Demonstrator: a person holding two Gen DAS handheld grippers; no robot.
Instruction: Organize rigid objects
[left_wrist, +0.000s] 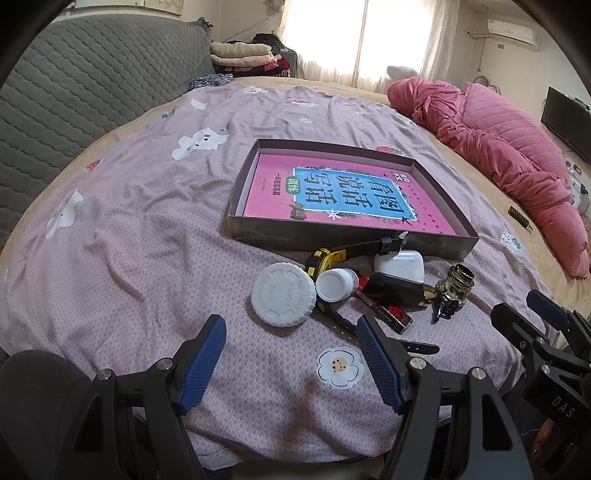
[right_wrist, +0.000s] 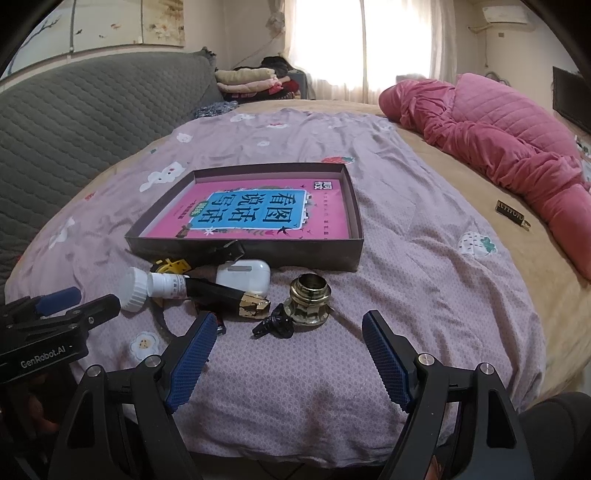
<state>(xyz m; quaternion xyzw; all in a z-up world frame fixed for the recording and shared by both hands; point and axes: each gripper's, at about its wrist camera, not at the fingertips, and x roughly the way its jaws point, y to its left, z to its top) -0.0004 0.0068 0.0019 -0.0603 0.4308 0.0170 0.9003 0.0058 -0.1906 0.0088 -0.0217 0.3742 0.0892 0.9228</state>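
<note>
While I'm watching the left wrist view, the left gripper (left_wrist: 291, 334) is hovering low over the bedsheet (left_wrist: 147, 221), jaws spread wide, gripping nothing. Just ahead of its fingertips the large white cap (left_wrist: 283, 294) is lying flat, touching the small white bottle (left_wrist: 336, 284) on its right. Behind those, the yellow tape measure (left_wrist: 325, 258) and the white earbud case (left_wrist: 399, 266) are sitting against the near wall of the shallow box (left_wrist: 347, 236), farther ahead, with a pink book (left_wrist: 347, 192) lying flat inside. Ahead and right, the black-and-gold case (left_wrist: 399, 291), the brass fitting (left_wrist: 455, 282) and a black clip (left_wrist: 445, 308) are clustering together. The right gripper (left_wrist: 532, 314) is showing at the far right edge.

Switching to the right wrist view, the right gripper (right_wrist: 290, 323) is also hovering wide open and empty. Right ahead between its fingers the brass fitting (right_wrist: 309, 299) is standing upright, the black clip (right_wrist: 275, 325) touching its left side. The black-and-gold case (right_wrist: 229, 295), earbud case (right_wrist: 243, 275) and white bottle (right_wrist: 155, 286) are lying ahead-left, the box (right_wrist: 251, 251) beyond. The left gripper (right_wrist: 74, 302) is poking in at far left. A pink quilt (right_wrist: 498, 140) is bunching far right.
</note>
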